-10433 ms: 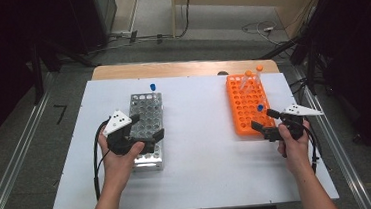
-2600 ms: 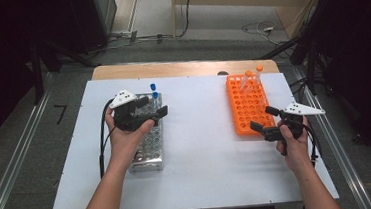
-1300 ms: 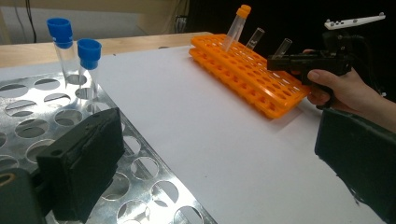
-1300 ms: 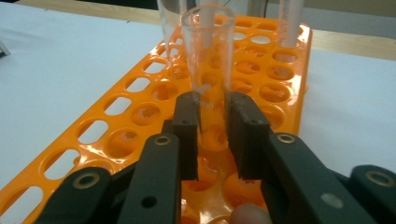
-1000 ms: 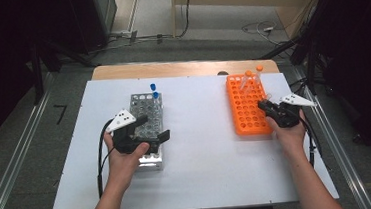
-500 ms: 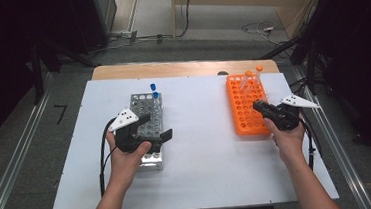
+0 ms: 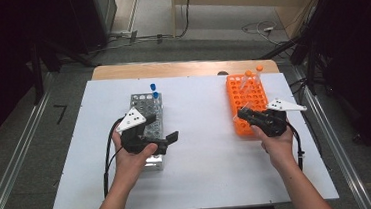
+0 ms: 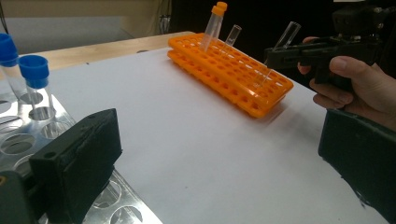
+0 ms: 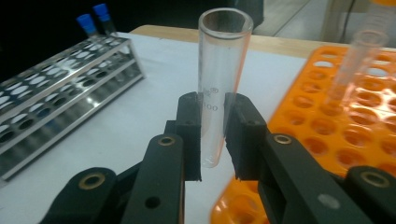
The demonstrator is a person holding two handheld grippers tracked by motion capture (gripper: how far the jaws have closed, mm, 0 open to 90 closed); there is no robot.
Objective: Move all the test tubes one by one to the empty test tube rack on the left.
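My right gripper [image 9: 212,135] is shut on a clear uncapped tube [image 9: 219,84], which stands nearly upright over the near left corner of the orange rack [image 7: 248,97]. I cannot tell whether its lower end sits in a hole. The same tube [image 8: 284,42] shows tilted in the left gripper view, held by the right gripper [image 8: 280,55]. My left gripper [image 7: 161,129] hovers open over the near end of the metal rack [image 7: 148,107] with nothing between its fingers. Two blue-capped tubes [image 7: 153,90] stand at that rack's far end.
The orange rack [image 8: 224,70] also holds orange-capped tubes [image 7: 251,74] and another clear tube [image 9: 350,70] at its far end. Both racks rest on a white board [image 7: 204,173]. Its edges drop to a grey floor with rails and cables.
My right gripper has slid left along the orange rack's near end with the clear tube in it. The left gripper has stayed open over the metal rack's near end.
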